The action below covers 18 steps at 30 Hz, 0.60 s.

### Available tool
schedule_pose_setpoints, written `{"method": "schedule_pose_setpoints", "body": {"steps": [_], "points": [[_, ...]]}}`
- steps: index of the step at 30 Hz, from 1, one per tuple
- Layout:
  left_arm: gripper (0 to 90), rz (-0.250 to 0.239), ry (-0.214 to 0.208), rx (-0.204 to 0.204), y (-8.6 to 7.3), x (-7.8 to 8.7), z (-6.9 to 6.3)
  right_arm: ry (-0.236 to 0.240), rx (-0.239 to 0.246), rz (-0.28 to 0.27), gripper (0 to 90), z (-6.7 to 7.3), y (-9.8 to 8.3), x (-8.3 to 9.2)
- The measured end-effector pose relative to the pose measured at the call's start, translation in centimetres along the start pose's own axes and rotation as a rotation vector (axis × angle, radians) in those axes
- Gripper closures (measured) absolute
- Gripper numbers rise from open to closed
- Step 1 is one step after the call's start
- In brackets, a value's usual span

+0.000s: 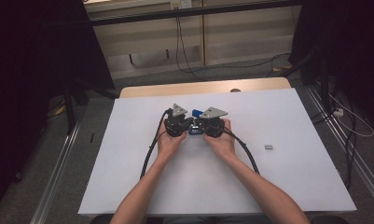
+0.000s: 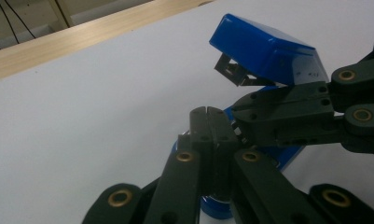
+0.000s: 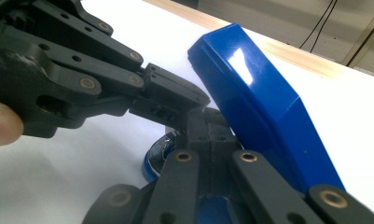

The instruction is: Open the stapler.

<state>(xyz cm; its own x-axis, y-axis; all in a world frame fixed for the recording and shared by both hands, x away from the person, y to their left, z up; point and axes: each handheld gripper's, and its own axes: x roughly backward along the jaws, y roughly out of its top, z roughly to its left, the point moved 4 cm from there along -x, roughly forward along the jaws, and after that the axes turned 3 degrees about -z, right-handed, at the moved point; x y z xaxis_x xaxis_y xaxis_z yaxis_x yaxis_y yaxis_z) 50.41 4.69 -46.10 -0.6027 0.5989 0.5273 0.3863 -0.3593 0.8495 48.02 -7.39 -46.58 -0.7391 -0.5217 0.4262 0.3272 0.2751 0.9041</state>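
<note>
A blue stapler (image 1: 197, 113) lies in the middle of the white table, between my two grippers. Its lid (image 2: 264, 53) is swung up, with a metal part (image 2: 233, 72) showing under its front end. My left gripper (image 2: 207, 114) has its jaws pressed together right over the blue base (image 2: 217, 205). From the right, my right gripper (image 2: 237, 116) meets it tip to tip, also shut. In the right gripper view, that gripper (image 3: 208, 123) sits against the raised lid (image 3: 254, 102), and the left gripper (image 3: 194, 100) comes in from the left. I cannot tell whether either one pinches anything thin.
A small grey block (image 1: 268, 147) lies on the white table top (image 1: 142, 154), to the right of the hands. A wooden strip (image 1: 203, 87) runs along the far edge. Cables trail back from both grippers toward the near edge.
</note>
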Motion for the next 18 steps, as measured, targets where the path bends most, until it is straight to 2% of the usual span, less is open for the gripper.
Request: {"method": "schedule_pose_setpoints", "body": {"steps": [8, 11, 18], "points": [[90.0, -0.001, -0.030, 0.018, -0.39, -0.29, 0.06, -0.005, -0.005, -0.003, 90.0, 0.08, -0.07, -0.17], [90.0, -0.013, -0.033, 0.041, -0.45, -0.40, 0.02, -0.011, -0.008, -0.007, 90.0, 0.06, -0.06, -0.23], [90.0, -0.015, -0.033, 0.030, -0.49, -0.39, 0.03, -0.029, -0.008, -0.014, 90.0, 0.05, 0.07, -0.30]]}}
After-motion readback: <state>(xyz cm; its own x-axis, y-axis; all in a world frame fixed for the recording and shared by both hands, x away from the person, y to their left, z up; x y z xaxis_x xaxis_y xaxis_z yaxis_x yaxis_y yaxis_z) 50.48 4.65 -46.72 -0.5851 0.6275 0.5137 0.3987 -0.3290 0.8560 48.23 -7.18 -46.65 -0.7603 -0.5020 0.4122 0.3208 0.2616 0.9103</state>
